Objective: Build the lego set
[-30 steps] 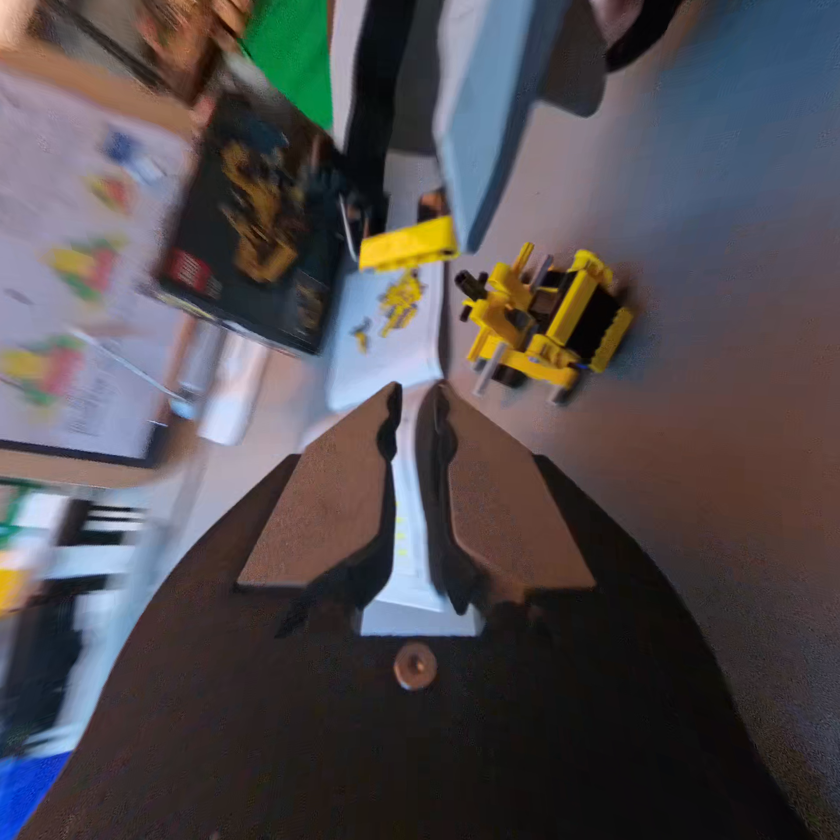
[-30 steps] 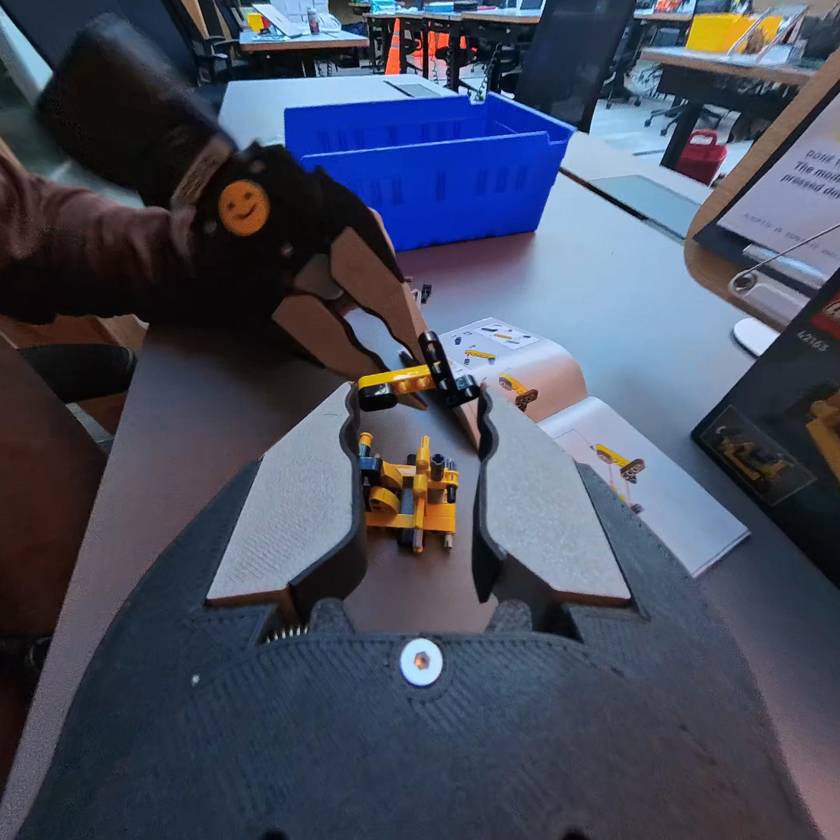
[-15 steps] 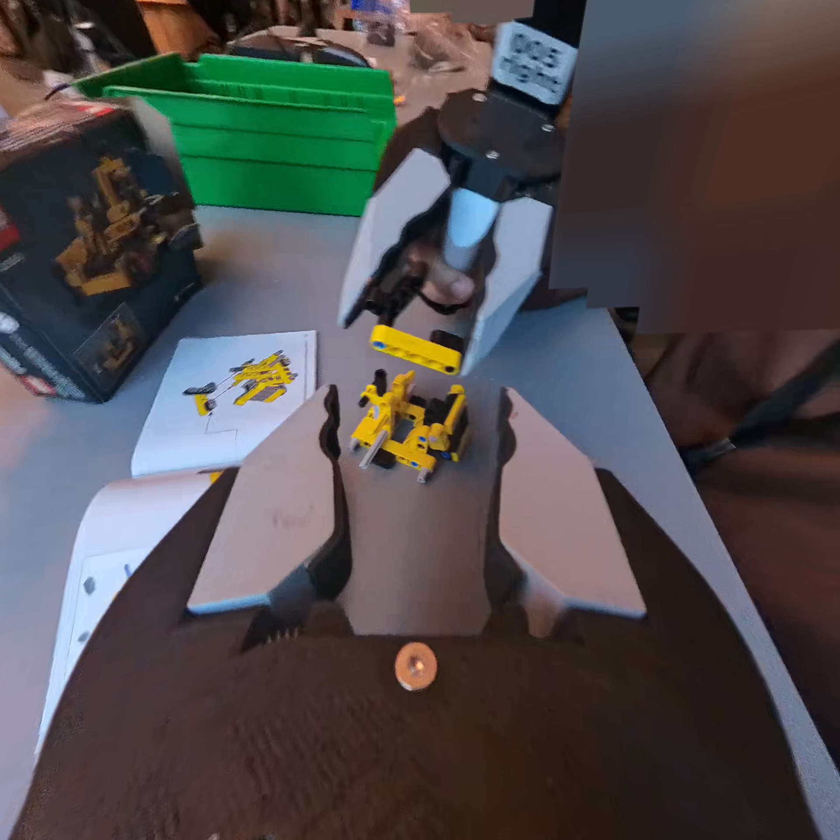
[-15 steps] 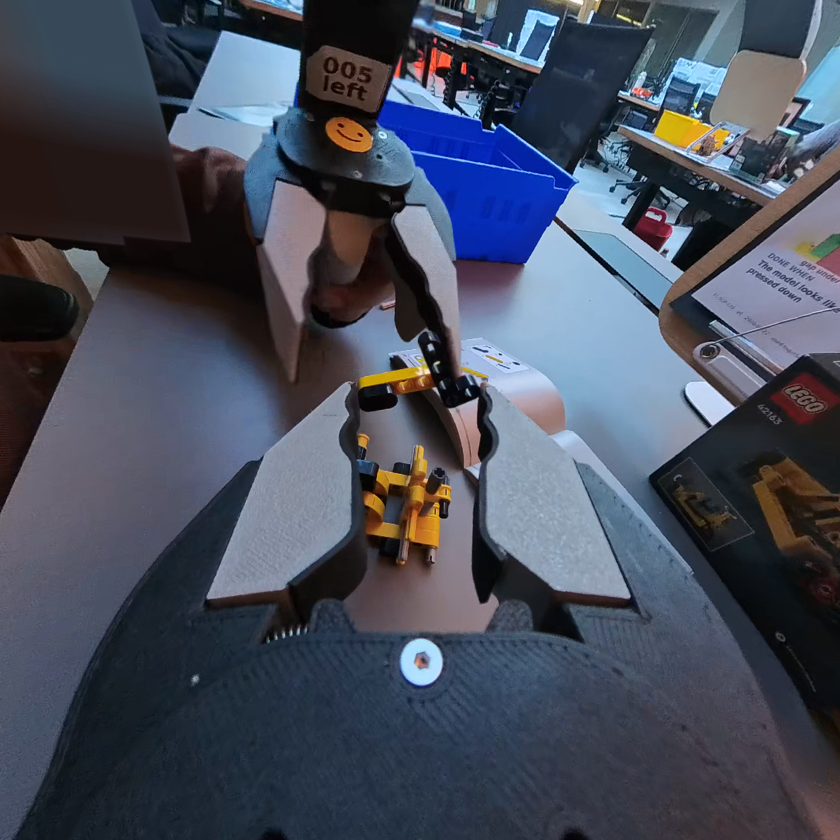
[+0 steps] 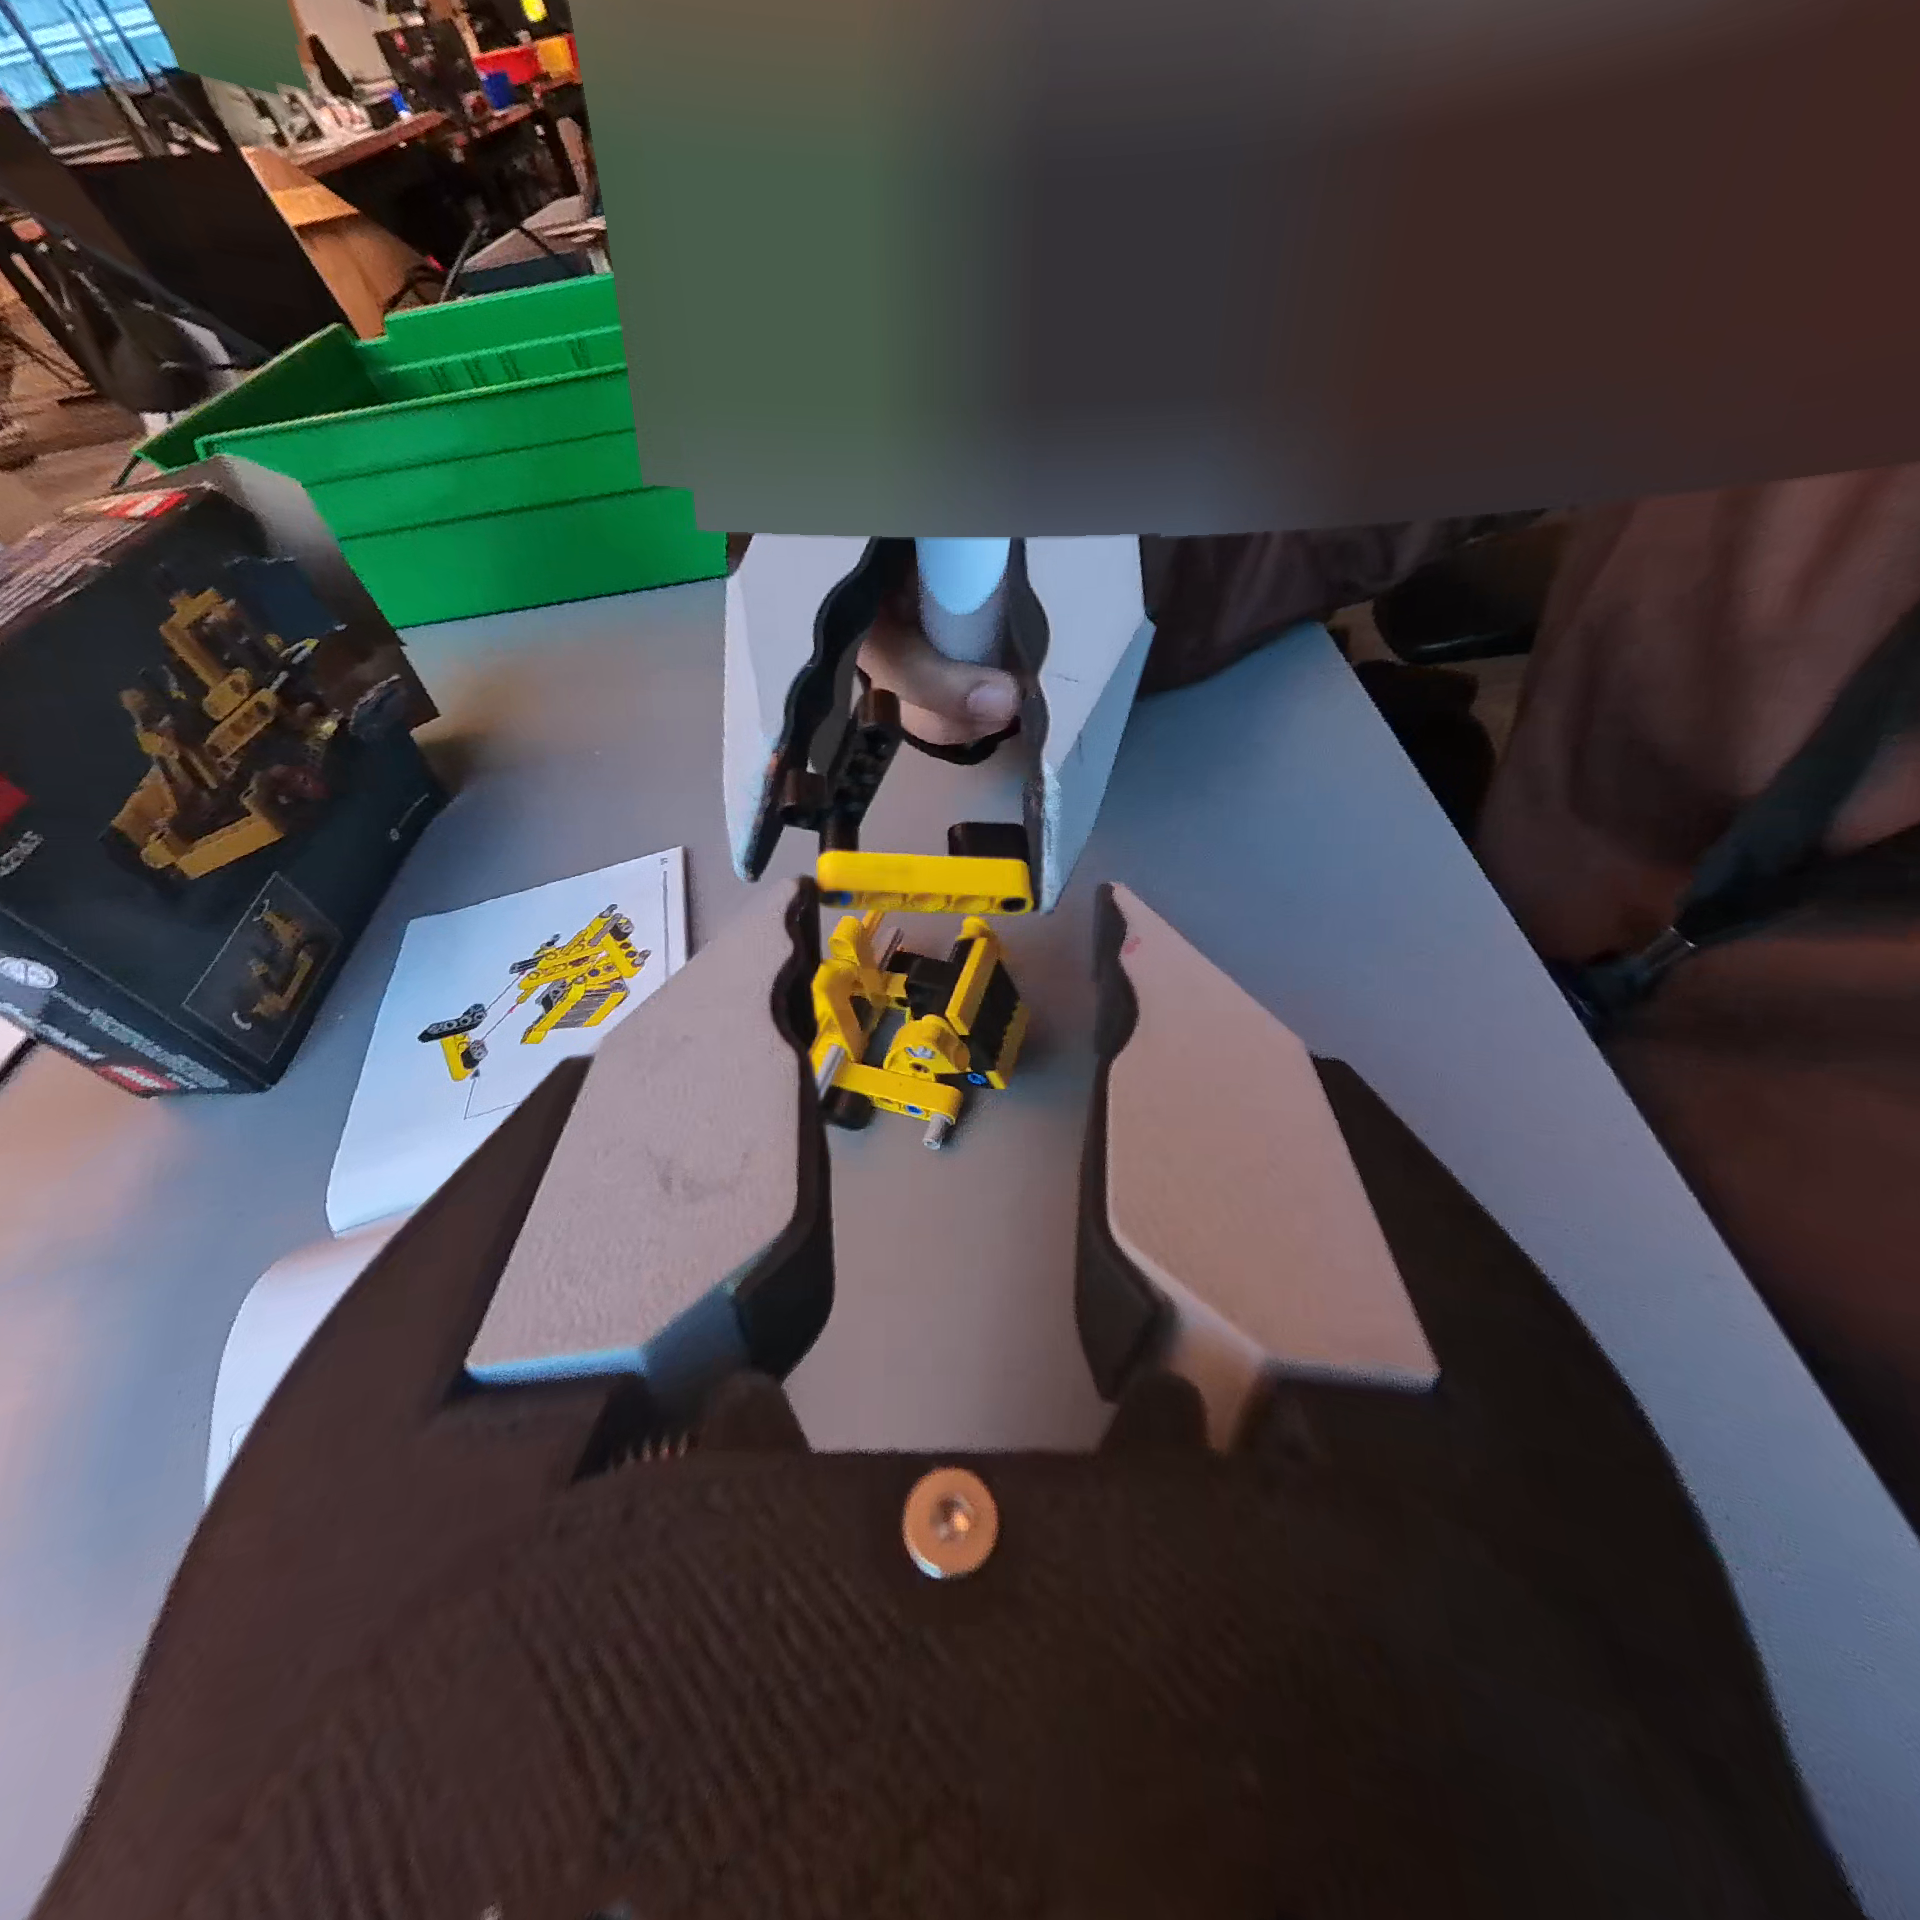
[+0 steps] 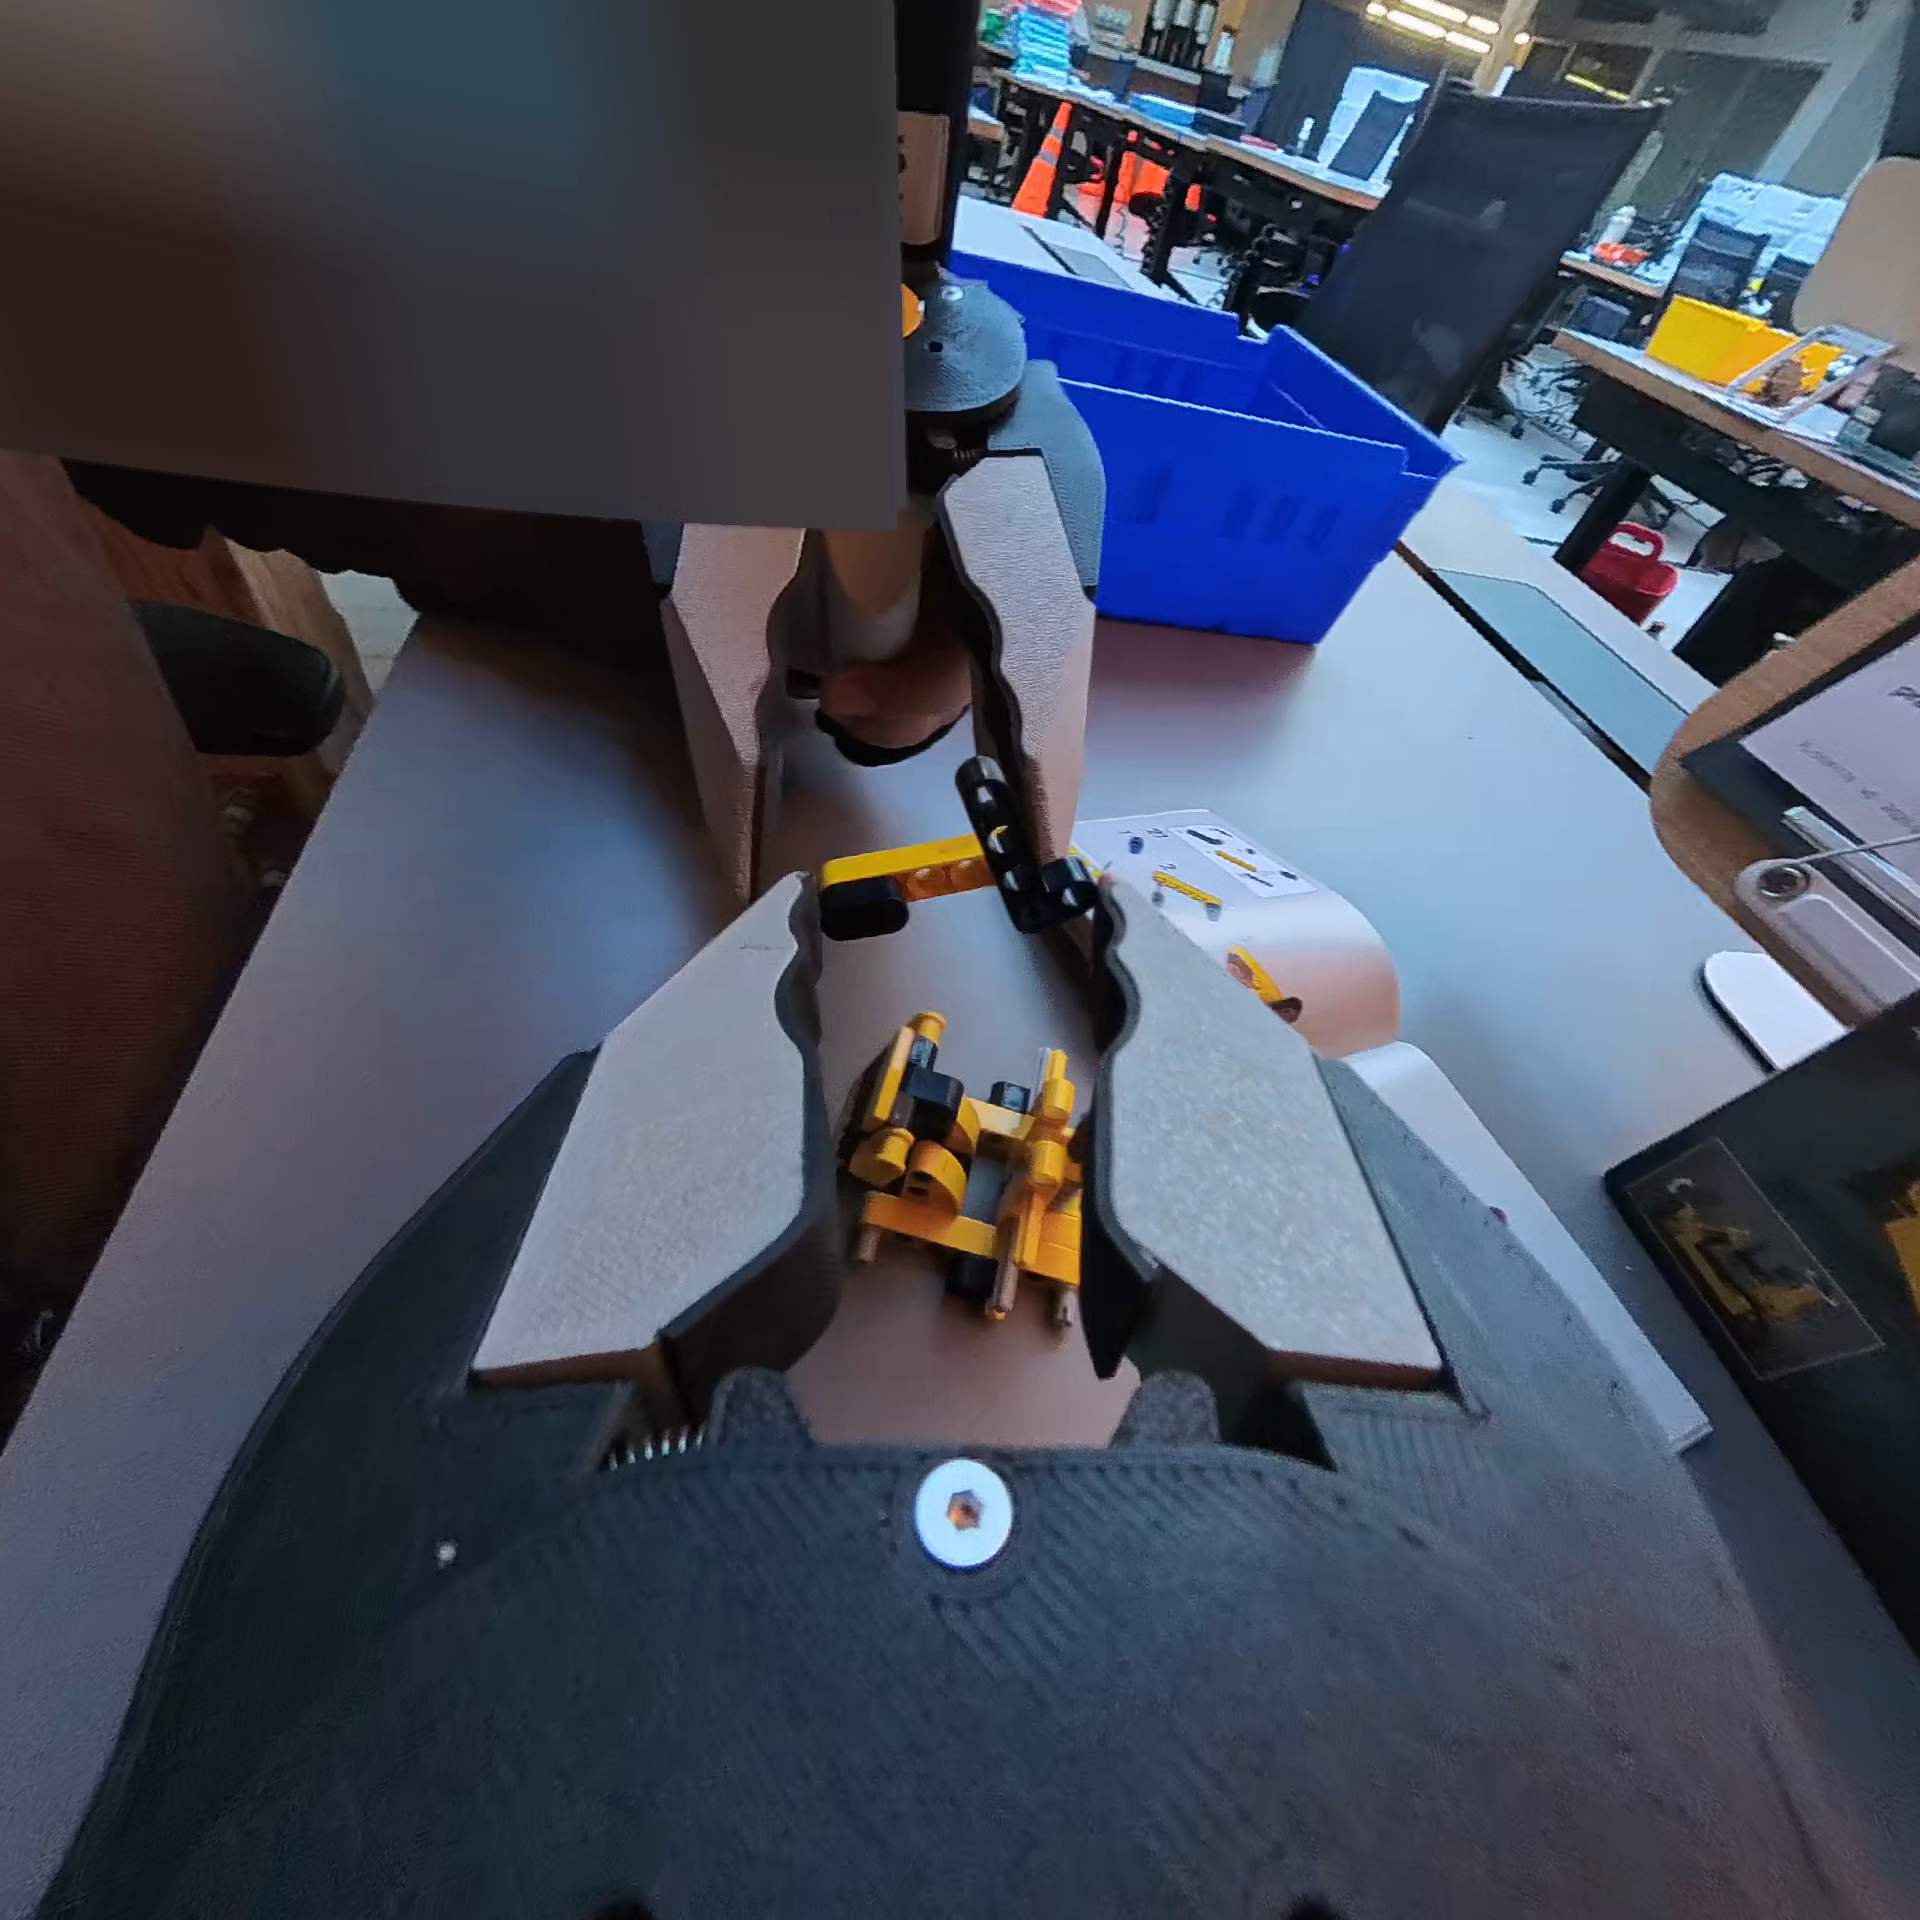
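Observation:
A small yellow and black lego model (image 5: 914,1029) stands on the grey table (image 5: 1299,935). My left gripper (image 5: 953,899) is open and empty, with its fingers on either side of the model and its left finger close to it. My right gripper (image 6: 951,899) is shut on a yellow beam (image 6: 914,878) with a black link (image 6: 997,831) pinned to it, and holds it just above the model (image 6: 966,1174). The two grippers face each other. The right gripper (image 5: 899,878) with the beam (image 5: 925,883) shows in the left wrist view, and the left gripper (image 6: 894,821) in the right wrist view.
The open instruction booklet (image 5: 520,1018) and the black set box (image 5: 197,790) lie left of the model. A green bin (image 5: 499,447) stands behind them. A blue bin (image 6: 1226,457) stands at the far side. A framed sheet on a stand (image 6: 1818,748) is at the right. My two grippers' fingertips are within a few centimetres of each other.
My left gripper swung round from a sideways pose, opened, and closed in around the model. My right gripper kept the beam and moved nearer over the model.

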A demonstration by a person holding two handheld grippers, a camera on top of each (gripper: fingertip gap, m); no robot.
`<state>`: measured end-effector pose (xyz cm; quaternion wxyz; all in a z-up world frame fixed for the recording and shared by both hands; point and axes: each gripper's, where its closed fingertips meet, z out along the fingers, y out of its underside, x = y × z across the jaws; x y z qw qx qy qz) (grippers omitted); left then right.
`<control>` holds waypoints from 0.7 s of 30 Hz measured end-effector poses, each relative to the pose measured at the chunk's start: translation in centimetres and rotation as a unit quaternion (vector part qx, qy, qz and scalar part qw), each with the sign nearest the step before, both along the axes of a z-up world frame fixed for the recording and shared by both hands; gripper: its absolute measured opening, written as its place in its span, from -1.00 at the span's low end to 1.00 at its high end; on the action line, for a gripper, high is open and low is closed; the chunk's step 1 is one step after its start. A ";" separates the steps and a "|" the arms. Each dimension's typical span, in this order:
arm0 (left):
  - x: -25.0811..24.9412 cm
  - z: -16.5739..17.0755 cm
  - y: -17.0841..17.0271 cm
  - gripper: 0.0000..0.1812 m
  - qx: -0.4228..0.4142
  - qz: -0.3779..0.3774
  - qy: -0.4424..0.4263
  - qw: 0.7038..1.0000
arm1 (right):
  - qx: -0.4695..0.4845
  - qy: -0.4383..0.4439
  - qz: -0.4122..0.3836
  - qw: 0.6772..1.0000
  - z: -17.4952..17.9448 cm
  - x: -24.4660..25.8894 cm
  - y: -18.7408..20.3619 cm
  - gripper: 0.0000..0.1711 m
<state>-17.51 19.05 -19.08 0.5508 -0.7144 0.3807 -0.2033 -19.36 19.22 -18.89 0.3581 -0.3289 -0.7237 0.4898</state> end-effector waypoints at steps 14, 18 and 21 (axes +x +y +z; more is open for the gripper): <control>0.5 -1.4 -1.0 -0.54 -0.025 -0.034 0.020 0.999 | 0.003 -0.048 0.037 0.998 -1.4 0.8 -1.3 -0.42; 0.0 -1.6 -0.8 -0.51 -0.138 -0.032 -0.076 0.987 | 0.028 -0.010 0.016 0.999 -0.5 0.6 -0.8 -0.42; 0.3 -0.6 -1.2 -0.50 -0.197 -0.059 -0.162 0.965 | 0.056 0.013 0.003 0.998 -0.1 0.6 -0.7 -0.42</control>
